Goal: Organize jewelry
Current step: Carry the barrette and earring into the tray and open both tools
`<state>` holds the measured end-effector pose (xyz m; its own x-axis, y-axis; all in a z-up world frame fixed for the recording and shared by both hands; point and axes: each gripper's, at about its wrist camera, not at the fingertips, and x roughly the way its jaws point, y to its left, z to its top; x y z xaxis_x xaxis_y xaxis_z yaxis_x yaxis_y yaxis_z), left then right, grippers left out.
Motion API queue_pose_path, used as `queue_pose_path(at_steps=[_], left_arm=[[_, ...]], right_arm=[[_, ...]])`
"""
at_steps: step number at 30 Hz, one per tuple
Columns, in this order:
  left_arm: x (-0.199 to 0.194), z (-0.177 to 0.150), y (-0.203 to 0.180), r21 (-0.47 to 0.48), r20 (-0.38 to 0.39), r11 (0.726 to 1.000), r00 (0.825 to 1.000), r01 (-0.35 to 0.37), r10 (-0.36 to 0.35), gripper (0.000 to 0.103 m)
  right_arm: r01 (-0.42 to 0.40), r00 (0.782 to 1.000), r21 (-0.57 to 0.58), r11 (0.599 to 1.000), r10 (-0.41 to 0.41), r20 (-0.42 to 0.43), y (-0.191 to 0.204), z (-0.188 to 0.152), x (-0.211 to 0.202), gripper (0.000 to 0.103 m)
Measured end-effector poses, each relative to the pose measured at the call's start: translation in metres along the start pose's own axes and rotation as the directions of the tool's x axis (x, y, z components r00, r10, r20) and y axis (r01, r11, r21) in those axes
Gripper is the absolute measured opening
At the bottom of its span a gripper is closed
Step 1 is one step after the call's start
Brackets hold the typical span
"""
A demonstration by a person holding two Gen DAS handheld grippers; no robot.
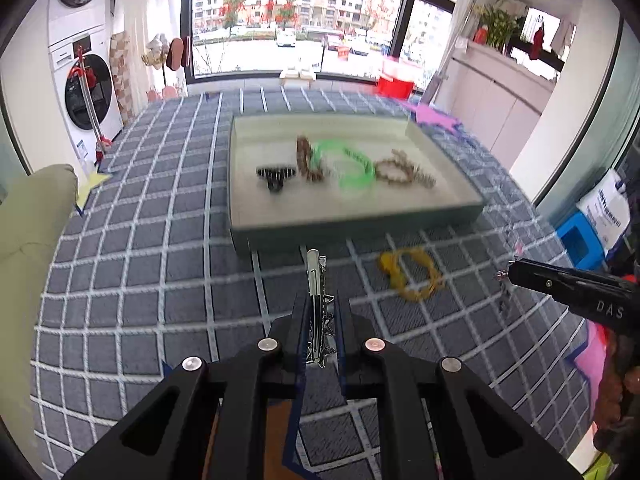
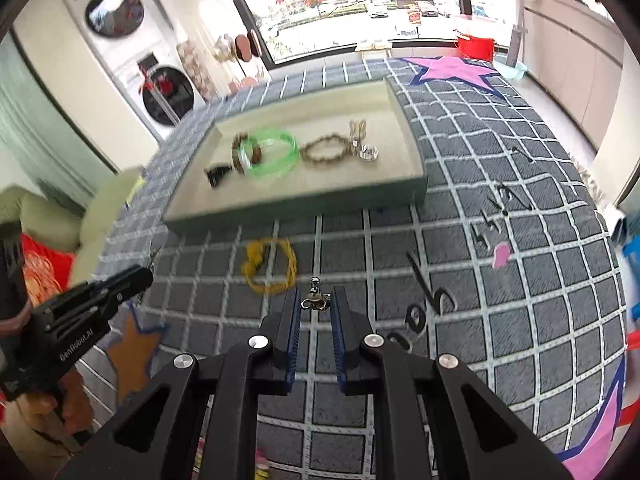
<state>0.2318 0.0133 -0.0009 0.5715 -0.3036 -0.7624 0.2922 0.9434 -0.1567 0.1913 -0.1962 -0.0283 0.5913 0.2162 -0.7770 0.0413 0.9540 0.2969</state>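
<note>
My left gripper [image 1: 318, 304] is shut on a silver hair clip [image 1: 316, 284] that sticks out forward, short of the tray [image 1: 352, 224]. My right gripper [image 2: 316, 300] is shut on a small silver earring [image 2: 315, 299]; it also shows in the left wrist view [image 1: 512, 274]. The shallow tray holds a black comb clip [image 1: 276, 176], a brown bead bracelet [image 1: 306, 158], a green bangle [image 1: 352, 166], a tan bead bracelet [image 1: 396, 170] and small clear pieces [image 2: 366, 148]. A yellow hair tie [image 1: 412, 274] lies on the cloth in front of the tray.
The table has a grey checked cloth [image 1: 160, 264] with star patches [image 2: 456, 70]. A green cushion [image 1: 28, 224] is at the left edge. Washing machines [image 1: 86, 92], a red bucket [image 1: 394, 84] and cabinets [image 1: 492, 108] stand beyond the table.
</note>
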Motion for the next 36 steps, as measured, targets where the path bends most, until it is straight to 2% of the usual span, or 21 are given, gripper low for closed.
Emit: queue_pose_path(at_steps=[5, 9, 14, 20, 26, 36], left_arm=[[-0.008, 0.031, 0.001, -0.003, 0.051, 1.000, 0.999, -0.005, 0.005, 0.025], [0.000, 0.054, 0.001, -0.005, 0.059, 1.000, 0.998, -0.005, 0.005, 0.025], [0.021, 0.076, -0.004, 0.041, 0.064, 0.997, 0.996, -0.065, 0.062, 0.025], [0.054, 0.090, -0.002, 0.042, 0.014, 0.997, 0.998, -0.058, 0.057, 0.025], [0.090, 0.090, -0.003, 0.045, -0.051, 0.997, 0.997, -0.056, 0.058, 0.025], [0.130, 0.089, -0.008, 0.070, -0.100, 0.992, 0.989, -0.101, 0.107, 0.025]], right_arm=[[-0.033, 0.999, 0.026, 0.999, 0.032, 0.038, -0.006, 0.032, -0.008, 0.016], [-0.052, 0.997, 0.013, 0.999, 0.051, 0.059, -0.003, 0.060, -0.004, 0.016], [-0.057, 0.997, 0.001, 0.998, 0.057, 0.058, -0.001, 0.084, 0.016, 0.016], [-0.045, 0.999, -0.023, 0.999, 0.045, 0.020, 0.000, 0.099, 0.049, 0.016], [-0.038, 0.999, -0.012, 0.999, 0.038, -0.015, -0.008, 0.103, 0.078, 0.016], [0.027, 0.999, -0.012, 1.000, -0.027, -0.037, -0.023, 0.104, 0.112, 0.016]])
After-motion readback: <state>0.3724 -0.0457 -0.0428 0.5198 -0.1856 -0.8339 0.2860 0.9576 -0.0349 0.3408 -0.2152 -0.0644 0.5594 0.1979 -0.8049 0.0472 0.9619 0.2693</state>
